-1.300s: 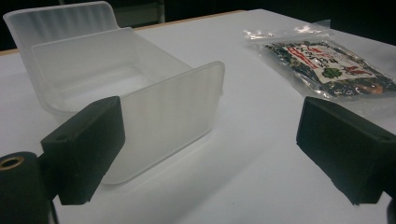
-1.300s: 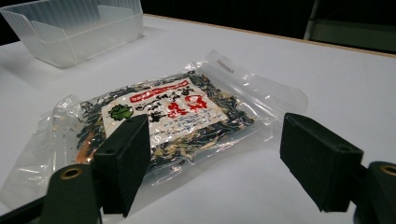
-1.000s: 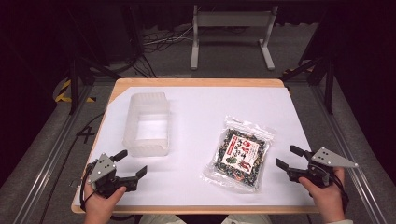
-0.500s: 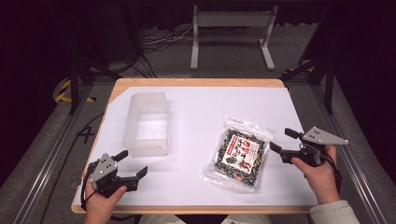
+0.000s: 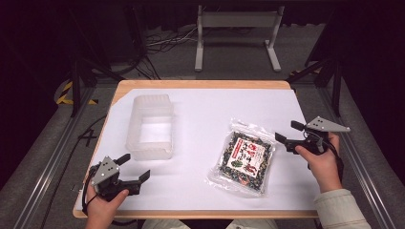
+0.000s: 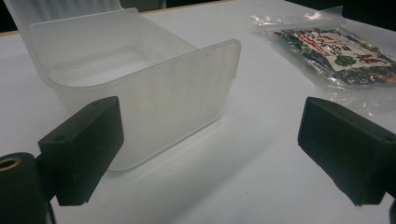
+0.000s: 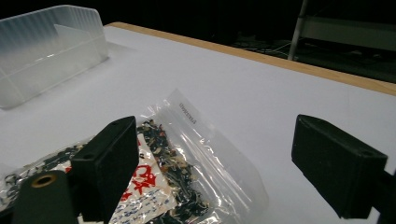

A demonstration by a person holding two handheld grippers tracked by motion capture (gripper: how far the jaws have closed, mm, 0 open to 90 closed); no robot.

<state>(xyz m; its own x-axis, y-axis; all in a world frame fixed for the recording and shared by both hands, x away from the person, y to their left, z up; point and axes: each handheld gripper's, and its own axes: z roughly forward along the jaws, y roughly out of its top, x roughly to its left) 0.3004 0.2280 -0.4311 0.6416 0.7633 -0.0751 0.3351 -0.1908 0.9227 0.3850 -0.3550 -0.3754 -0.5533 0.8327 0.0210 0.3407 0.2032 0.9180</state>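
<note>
— High view first: the right gripper [image 5: 285, 133] has just been spreading its jaws, and now they stand wide apart with nothing between them, right at the upper right edge of the snack packet [image 5: 244, 157]. Looks to me like it's lining up to take that packet.

— Where could it slip up, do you think?

— The packet lies flat on the white sheet [image 5: 210, 114], all slick clear film. In the right gripper view the jaws straddle the loose sealed border [image 7: 210, 140], so my worry is they'd pinch only that thin edge and the bag would sag, swing or slide out once lifted. Come in too flat and a jaw could just shove the packet across the sheet instead.

— And the other hand?

— The left gripper [image 5: 134, 168] sits near the front left corner of the table, jaws parted and empty, just short of the plastic tub [image 5: 149, 125]. A careless nudge would skate that light tub away.

— Anything in the tub?

— Nothing that I can see. The left gripper view looks over its near wall [image 6: 187, 93] at a bare floor. The packet lies well apart from it, to the right.
</note>
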